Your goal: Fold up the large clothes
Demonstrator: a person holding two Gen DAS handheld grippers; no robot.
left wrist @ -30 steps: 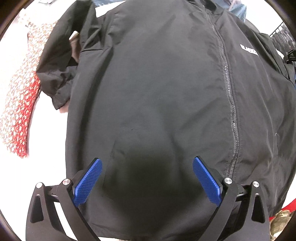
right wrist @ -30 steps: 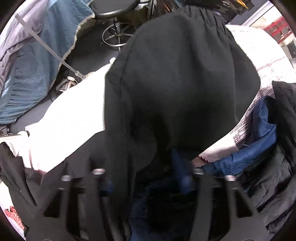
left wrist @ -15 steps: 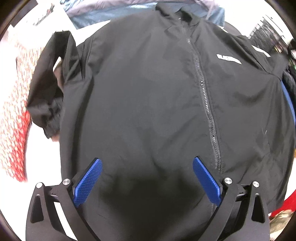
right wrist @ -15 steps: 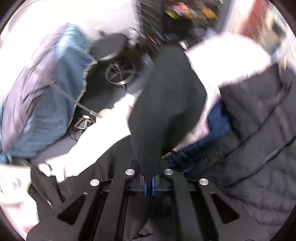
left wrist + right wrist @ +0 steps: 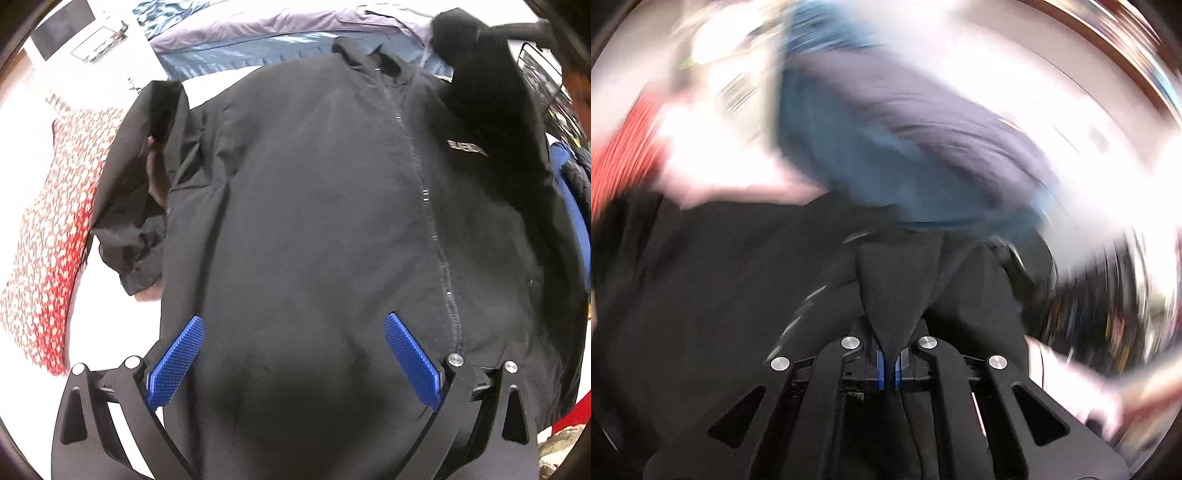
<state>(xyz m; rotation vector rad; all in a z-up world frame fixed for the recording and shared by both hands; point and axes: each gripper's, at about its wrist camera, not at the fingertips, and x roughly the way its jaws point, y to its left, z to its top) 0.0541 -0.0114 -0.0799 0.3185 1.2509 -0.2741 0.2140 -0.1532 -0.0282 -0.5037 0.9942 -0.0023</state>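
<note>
Left claw (image 5: 293, 363): blue textured pads spread wide, nothing between them, hovering over the lower front of the black zip-up windbreaker jacket (image 5: 332, 229). Jacket lies front-up on the white desk (image 5: 107, 332), zipper (image 5: 432, 221) closed and running up toward the collar (image 5: 369, 55) at the far end. Small white chest logo (image 5: 467, 147) sits on the side right of the zipper. On the left of that view, one black sleeve (image 5: 140, 177) is folded back and bunched beside the body, cuff end near the jacket's side seam. Left of the sleeve, a red floral-print garment (image 5: 48, 229) lies on the desk, apart from the jacket body. Beyond the collar, a grey-blue quilted garment (image 5: 280, 33) is spread across the far edge. The other sleeve (image 5: 480, 74) is raised at top right. A blue garment (image 5: 570, 206) shows at the right edge, just beside the jacket.

Right claw (image 5: 888, 369): pads nearly together, pinching a fold of black jacket fabric (image 5: 894, 288) that rises from between them. Right wrist view is heavily motion-blurred; past the pinched fabric only more black cloth, a blue-grey mass (image 5: 905, 140) and a red smear (image 5: 620, 155) at left are readable.
</note>
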